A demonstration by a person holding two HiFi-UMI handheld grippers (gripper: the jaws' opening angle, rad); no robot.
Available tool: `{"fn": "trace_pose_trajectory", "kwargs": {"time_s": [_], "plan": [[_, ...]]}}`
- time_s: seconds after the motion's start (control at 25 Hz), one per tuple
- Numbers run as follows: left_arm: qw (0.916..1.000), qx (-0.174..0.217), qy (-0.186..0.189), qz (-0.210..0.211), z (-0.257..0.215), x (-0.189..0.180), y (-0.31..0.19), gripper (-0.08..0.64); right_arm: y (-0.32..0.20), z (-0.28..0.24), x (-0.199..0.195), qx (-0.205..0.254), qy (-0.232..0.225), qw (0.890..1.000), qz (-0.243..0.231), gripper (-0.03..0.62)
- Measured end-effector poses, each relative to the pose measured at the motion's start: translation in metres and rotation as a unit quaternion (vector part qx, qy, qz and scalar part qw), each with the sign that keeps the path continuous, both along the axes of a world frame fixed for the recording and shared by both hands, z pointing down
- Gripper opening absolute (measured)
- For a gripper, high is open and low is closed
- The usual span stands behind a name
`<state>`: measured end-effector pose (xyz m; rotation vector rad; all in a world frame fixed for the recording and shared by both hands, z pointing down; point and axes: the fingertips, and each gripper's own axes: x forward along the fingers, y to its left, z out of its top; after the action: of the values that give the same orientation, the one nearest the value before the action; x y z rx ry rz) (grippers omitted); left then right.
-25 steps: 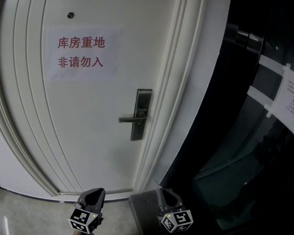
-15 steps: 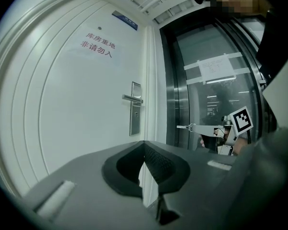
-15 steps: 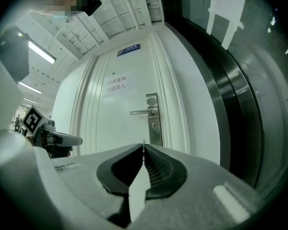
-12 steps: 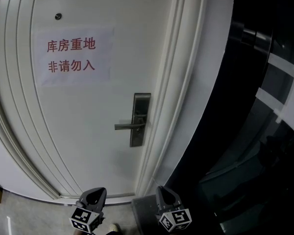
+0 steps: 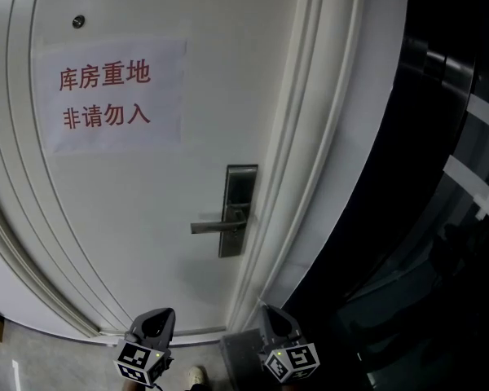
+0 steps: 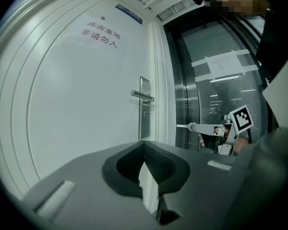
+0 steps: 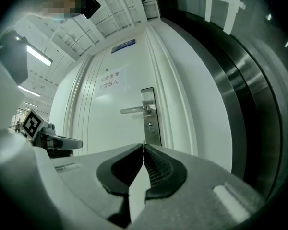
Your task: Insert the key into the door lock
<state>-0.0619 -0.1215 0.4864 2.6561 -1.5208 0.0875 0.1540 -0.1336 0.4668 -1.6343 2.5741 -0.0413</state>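
Observation:
A white door (image 5: 147,218) carries a steel lock plate (image 5: 240,210) with a lever handle (image 5: 216,226). The right gripper view shows a keyhole (image 7: 150,126) below the lever. Both grippers sit low in the head view, well short of the door. My left gripper (image 5: 151,332) has its jaws together with nothing between them (image 6: 144,143). My right gripper (image 5: 275,326) is shut on a thin key, whose tip (image 7: 144,142) peeks out between the pads. In the left gripper view that key (image 6: 183,126) points at the door, level with the lock plate (image 6: 144,110).
A paper sign (image 5: 110,96) with red characters hangs on the door above a peephole (image 5: 78,22). Right of the white door frame (image 5: 310,177) stands a dark glass panel (image 5: 440,218) with a steel frame and taped white strips. A shoe tip (image 5: 196,375) shows on the floor.
The door, sign and lock plate have grown larger in the head view as both grippers came closer to the door. Both sets of jaws stay closed.

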Motion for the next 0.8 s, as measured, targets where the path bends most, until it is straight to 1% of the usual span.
{"fn": "trace_pose_trajectory", "kwargs": {"time_s": [0.32,0.8], "plan": [[1.0,0.0,0.002,0.001,-0.005,-0.016,-0.045,0.003,-0.042,-0.002,-0.015,-0.009,-0.01,1.0,0.002,0.011],[0.9998,-0.008,0.004,0.016,0.0,-0.023,-0.092,0.003,-0.09,-0.016,-0.03,0.008,0.004,1.0,0.012,0.011]]}}
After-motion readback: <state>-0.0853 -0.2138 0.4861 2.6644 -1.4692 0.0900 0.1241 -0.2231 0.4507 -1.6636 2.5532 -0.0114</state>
